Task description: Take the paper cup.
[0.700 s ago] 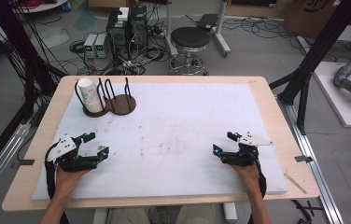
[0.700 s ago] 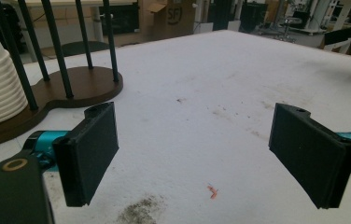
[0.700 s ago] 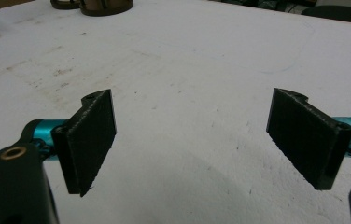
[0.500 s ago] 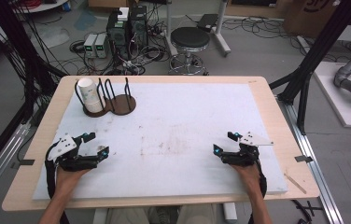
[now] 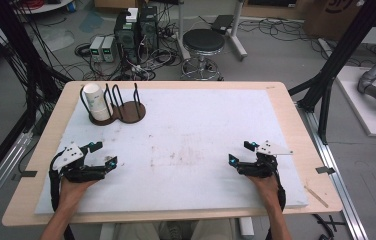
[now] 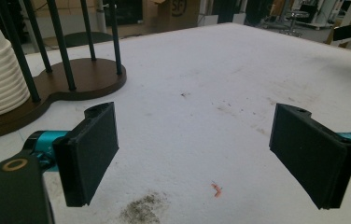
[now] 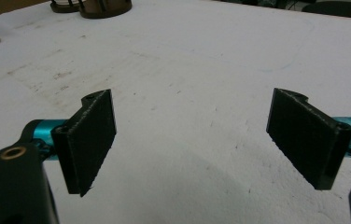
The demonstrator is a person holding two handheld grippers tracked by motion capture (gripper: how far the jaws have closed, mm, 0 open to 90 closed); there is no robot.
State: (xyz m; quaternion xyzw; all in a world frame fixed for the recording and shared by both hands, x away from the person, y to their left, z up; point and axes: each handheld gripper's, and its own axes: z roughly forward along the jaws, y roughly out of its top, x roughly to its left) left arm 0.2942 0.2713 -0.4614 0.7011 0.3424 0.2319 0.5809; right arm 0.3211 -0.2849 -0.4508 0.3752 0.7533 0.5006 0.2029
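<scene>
At the near edge of the worktop: we rest both hands low, well apart.
Left gripper: fingers wide, nothing between them, aimed toward the cup stack.
Right gripper: fingers wide, empty.
Cups: in the wire holder, far left corner.
Risk: we judge a careless reach could catch a holder post and tip the stack.

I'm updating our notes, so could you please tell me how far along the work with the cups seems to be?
Nothing looks done: the cup stack sits in one bay of the holder, the other bay empty. Nothing is in hand: the left gripper and right gripper rest open on the mat, apart from the cups. Reaching for the stack and any handling of it are left.
</scene>
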